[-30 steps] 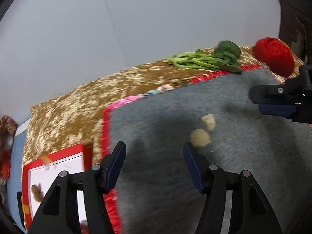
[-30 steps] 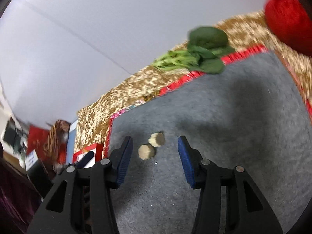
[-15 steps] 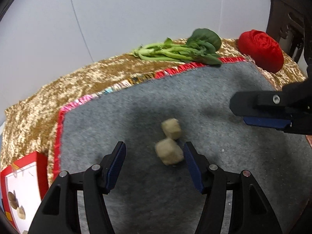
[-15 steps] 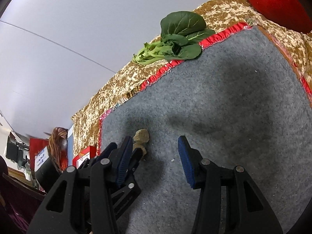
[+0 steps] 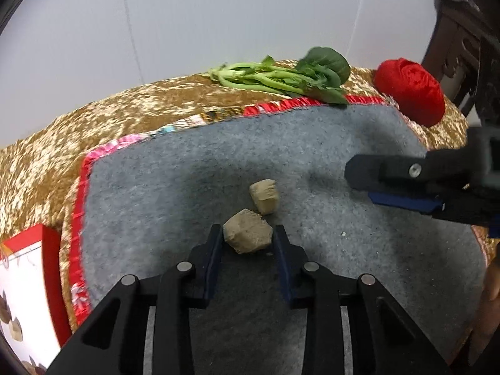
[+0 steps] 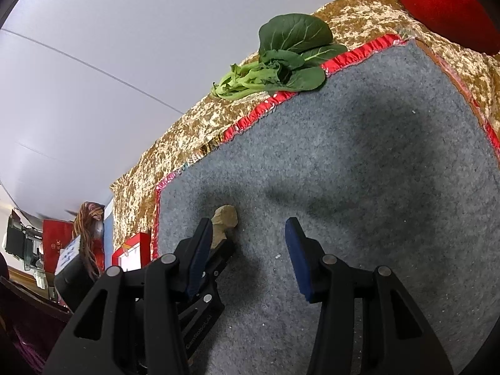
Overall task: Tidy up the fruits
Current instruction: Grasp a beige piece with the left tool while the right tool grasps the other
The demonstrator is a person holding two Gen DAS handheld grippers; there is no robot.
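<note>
Two tan, blocky chunks lie on the grey mat (image 5: pixel 187 172). The nearer chunk (image 5: pixel 247 234) sits between the blue pads of my left gripper (image 5: pixel 248 231), whose jaws are closing, and both pads touch its sides. The farther chunk (image 5: pixel 264 195) lies free just beyond it and also shows in the right wrist view (image 6: pixel 226 215). My right gripper (image 6: pixel 247 228) hovers open over the mat with nothing between its fingers. In the left wrist view the right gripper (image 5: pixel 362 187) reaches in from the right edge.
A red-rimmed white box (image 5: pixel 47 240) holding similar chunks stands off the mat's left edge. Leafy greens (image 5: pixel 281 76) and a red cloth ball (image 5: pixel 409 90) lie at the back on the gold cloth (image 5: pixel 93 118). A dark carved chair (image 5: pixel 456 40) stands at the far right.
My left gripper has come down over the nearer chunk and its jaws have narrowed onto it. The right gripper has hardly shifted and stays equally wide.
</note>
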